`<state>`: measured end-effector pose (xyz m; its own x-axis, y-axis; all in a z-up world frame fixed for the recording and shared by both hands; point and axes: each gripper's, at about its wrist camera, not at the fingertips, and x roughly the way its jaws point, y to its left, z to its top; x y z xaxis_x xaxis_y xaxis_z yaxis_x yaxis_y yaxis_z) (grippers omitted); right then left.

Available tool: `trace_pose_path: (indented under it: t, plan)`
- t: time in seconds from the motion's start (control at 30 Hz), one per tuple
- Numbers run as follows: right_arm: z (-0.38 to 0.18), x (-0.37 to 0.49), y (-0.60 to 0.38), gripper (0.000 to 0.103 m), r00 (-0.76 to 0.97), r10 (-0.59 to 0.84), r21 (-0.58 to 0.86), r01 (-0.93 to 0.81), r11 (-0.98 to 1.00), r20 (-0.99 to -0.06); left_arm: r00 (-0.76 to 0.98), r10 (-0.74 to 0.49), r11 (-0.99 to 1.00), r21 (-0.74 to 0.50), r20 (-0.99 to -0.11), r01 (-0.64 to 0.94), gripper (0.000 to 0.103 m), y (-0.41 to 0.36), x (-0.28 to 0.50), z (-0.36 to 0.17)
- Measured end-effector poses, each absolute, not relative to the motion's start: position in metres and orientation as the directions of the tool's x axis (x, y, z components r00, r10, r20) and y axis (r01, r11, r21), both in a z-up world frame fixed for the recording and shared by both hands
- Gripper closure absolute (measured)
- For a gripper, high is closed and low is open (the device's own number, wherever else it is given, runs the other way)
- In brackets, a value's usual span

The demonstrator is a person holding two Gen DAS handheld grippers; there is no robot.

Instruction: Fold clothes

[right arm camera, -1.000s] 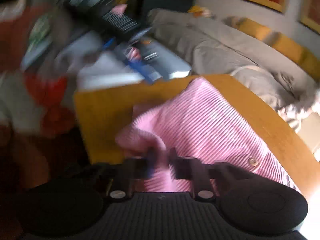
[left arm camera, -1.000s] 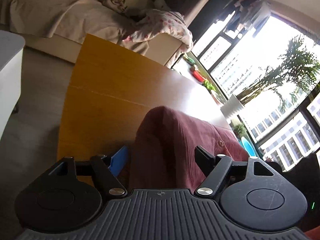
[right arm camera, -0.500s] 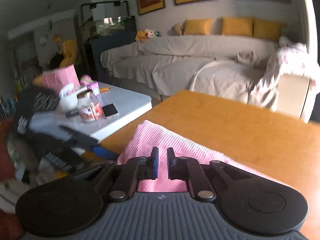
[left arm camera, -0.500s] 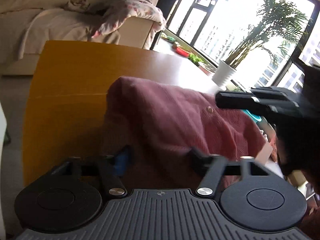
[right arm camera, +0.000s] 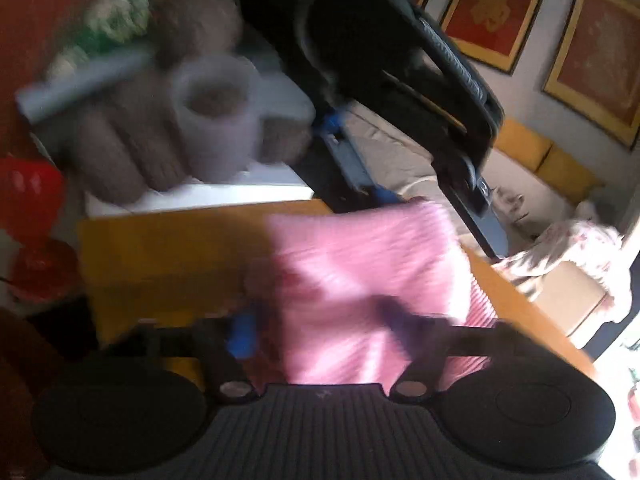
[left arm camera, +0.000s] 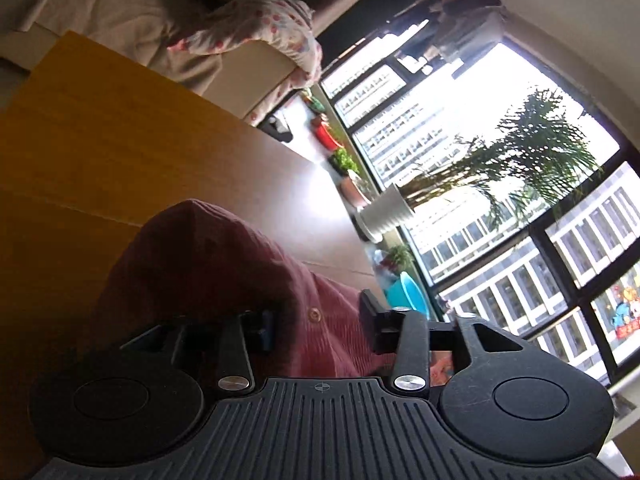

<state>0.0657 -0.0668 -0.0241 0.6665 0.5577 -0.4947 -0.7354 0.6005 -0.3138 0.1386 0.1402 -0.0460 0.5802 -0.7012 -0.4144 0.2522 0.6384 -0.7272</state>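
A pink ribbed buttoned garment (left arm camera: 208,280) lies folded on the wooden table (left arm camera: 100,152); it looks dark red in the left wrist view and bright pink in the blurred right wrist view (right arm camera: 360,272). My left gripper (left arm camera: 320,324) is open, its fingers astride the garment's near edge by a button. My right gripper (right arm camera: 320,332) is open, fingers wide apart over the garment's near edge. The left gripper also shows in the right wrist view (right arm camera: 400,92), at the garment's far edge.
A sofa with a floral cloth (left arm camera: 256,28) stands beyond the table. A window with a potted palm (left arm camera: 384,212) is at the right. A white side table (right arm camera: 224,192) with blurred items and the person's hand lies behind the table's far edge.
My right gripper has opened from shut and swung round fast, now blurred. My left gripper has tilted and sits lower over the garment, still open.
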Motion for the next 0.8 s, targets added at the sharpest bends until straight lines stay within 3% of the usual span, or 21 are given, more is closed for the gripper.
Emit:
trace_pose_path:
  t: [0.07,0.13,0.23,0.3,0.37,0.43,0.53,0.6,0.63,0.67,0.73,0.8]
  plan:
    - [-0.014,0.082,-0.076,0.082,0.672,0.549,-0.25,-0.717,0.65,-0.497,0.612,-0.682,0.65,-0.716,-0.401,0.256,0.046,0.157,0.132,-0.041]
    - [-0.003,0.096,-0.089,0.082,0.697,0.529,-0.229,-0.685,0.692,-0.484,0.656,-0.641,0.68,-0.692,-0.399,0.243,0.031,0.177,0.122,-0.038]
    - [0.01,0.114,-0.104,0.08,0.724,0.502,-0.205,-0.645,0.736,-0.474,0.691,-0.57,0.743,-0.638,-0.444,0.203,0.029,0.195,0.115,-0.043]
    - [0.005,0.117,-0.1,0.074,0.707,0.502,-0.225,-0.664,0.713,-0.498,0.691,-0.526,0.794,-0.577,-0.495,0.192,0.029,0.193,0.115,-0.053]
    - [-0.005,0.117,-0.087,0.054,0.693,0.497,-0.26,-0.684,0.681,-0.522,0.679,-0.486,0.842,-0.504,-0.55,0.194,0.028,0.183,0.116,-0.064]
    - [-0.02,0.112,-0.077,0.041,0.677,0.49,-0.3,-0.707,0.64,-0.55,0.666,-0.48,0.851,-0.489,-0.571,0.193,0.028,0.178,0.117,-0.071]
    - [-0.044,0.103,-0.054,0.033,0.677,0.455,-0.382,-0.718,0.582,-0.579,0.656,-0.493,0.841,-0.505,-0.572,0.191,0.027,0.178,0.116,-0.076]
    - [-0.05,0.098,-0.049,0.04,0.694,0.451,-0.416,-0.707,0.571,-0.56,0.663,-0.489,0.844,-0.5,-0.567,0.195,0.026,0.18,0.112,-0.074]
    - [-0.048,0.101,-0.05,0.067,0.693,0.453,-0.394,-0.705,0.59,-0.561,0.665,-0.488,0.846,-0.495,-0.565,0.201,0.025,0.181,0.109,-0.072]
    - [-0.042,0.108,-0.058,0.079,0.677,0.471,-0.319,-0.706,0.632,-0.566,0.666,-0.49,0.847,-0.487,-0.562,0.213,0.023,0.182,0.106,-0.07]
    - [-0.028,0.127,-0.082,0.08,0.624,0.529,-0.093,-0.693,0.715,-0.575,0.659,-0.503,0.849,-0.464,-0.56,0.254,0.009,0.179,0.1,-0.065]
    - [-0.019,0.146,-0.108,0.081,0.565,0.594,0.134,-0.65,0.748,-0.573,0.647,-0.508,0.855,-0.425,-0.568,0.297,0.008,0.172,0.098,-0.064]
